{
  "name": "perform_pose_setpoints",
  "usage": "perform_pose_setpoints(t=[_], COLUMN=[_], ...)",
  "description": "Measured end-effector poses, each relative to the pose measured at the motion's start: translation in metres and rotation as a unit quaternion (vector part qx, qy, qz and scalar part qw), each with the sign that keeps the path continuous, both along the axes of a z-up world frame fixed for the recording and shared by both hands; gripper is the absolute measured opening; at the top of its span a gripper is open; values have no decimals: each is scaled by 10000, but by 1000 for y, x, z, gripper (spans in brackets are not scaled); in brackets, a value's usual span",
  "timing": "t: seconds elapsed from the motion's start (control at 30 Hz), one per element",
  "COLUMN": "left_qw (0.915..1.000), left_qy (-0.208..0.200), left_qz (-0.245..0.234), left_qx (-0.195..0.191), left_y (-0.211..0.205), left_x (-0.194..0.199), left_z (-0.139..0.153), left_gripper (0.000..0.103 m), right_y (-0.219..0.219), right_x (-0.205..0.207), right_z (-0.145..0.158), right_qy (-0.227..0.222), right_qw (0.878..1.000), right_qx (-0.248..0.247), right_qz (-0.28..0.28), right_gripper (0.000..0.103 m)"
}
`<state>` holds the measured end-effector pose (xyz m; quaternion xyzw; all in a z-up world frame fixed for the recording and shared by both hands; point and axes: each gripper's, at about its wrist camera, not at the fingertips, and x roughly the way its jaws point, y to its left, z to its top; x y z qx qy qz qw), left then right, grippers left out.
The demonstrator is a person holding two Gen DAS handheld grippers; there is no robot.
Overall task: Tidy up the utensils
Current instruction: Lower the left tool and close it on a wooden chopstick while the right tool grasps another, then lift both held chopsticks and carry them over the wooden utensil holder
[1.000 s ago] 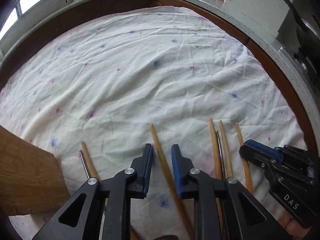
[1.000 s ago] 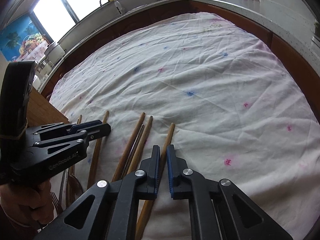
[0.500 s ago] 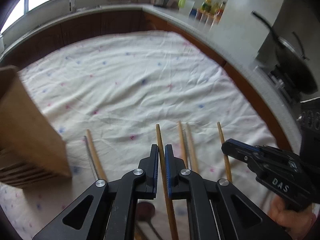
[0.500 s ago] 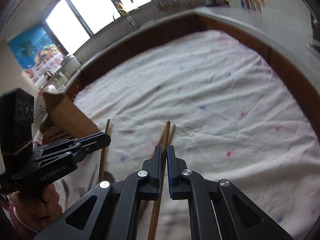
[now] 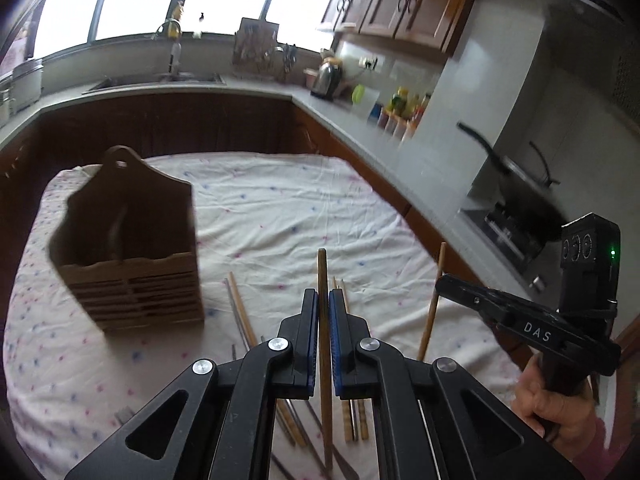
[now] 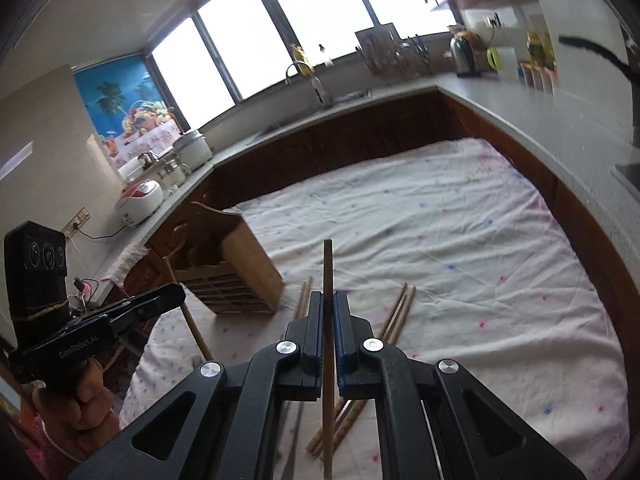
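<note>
- Wood runs straight up the middle of my left wrist view: my left gripper (image 5: 323,300) is clenched on a wooden chopstick (image 5: 322,276), its tip standing up past my blue-lined pads (image 5: 313,320) and its lower end trailing out below them.
- In that same view the wooden utensil holder (image 5: 132,256) stands upright on the white spotted cloth (image 5: 280,208), to the left of my fingers and apart from them.
- Loose chopsticks (image 5: 240,312) and other utensils lie flat on the cloth beneath and beside my gripper, near the holder's base.
- On the right edge of that view my right gripper (image 5: 444,282) comes in from the side, pinching a second chopstick (image 5: 434,292) that stands nearly upright, lifted off the cloth.
- From the right wrist view, my right gripper (image 6: 328,304) is closed tight around that second chopstick (image 6: 328,272), which points up and away between the pads.
- The holder (image 6: 236,264) sits to the left here, on the cloth's (image 6: 440,220) near-left corner, with more chopsticks (image 6: 400,312) lying on the cloth just right of my fingers.
- My left gripper (image 6: 176,292) shows at the left edge, gripping its chopstick (image 6: 192,320) at a slant in front of the holder.
</note>
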<state>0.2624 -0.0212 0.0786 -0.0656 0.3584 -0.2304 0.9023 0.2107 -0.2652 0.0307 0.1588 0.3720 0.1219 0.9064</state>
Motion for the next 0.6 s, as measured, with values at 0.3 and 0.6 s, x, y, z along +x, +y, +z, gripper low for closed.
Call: perform_pose_setpoints(t=[0.3,0.6], left_qw=[9987,9957], left_qy=[-307,-642], left_qz=[208,385], left_qx=[-347,-537], left_y=[52,80], left_x=[-52,-79], left_z=[12,25], left_gripper=[3,3], right_y=[15,28], right_x=[-20,-20], right_z=[27,48], right_qy=[-351,-617], right_qw=[9993,9978], right_qx=[-126,-139], right_qz=[67,202], right_gripper=[4,3])
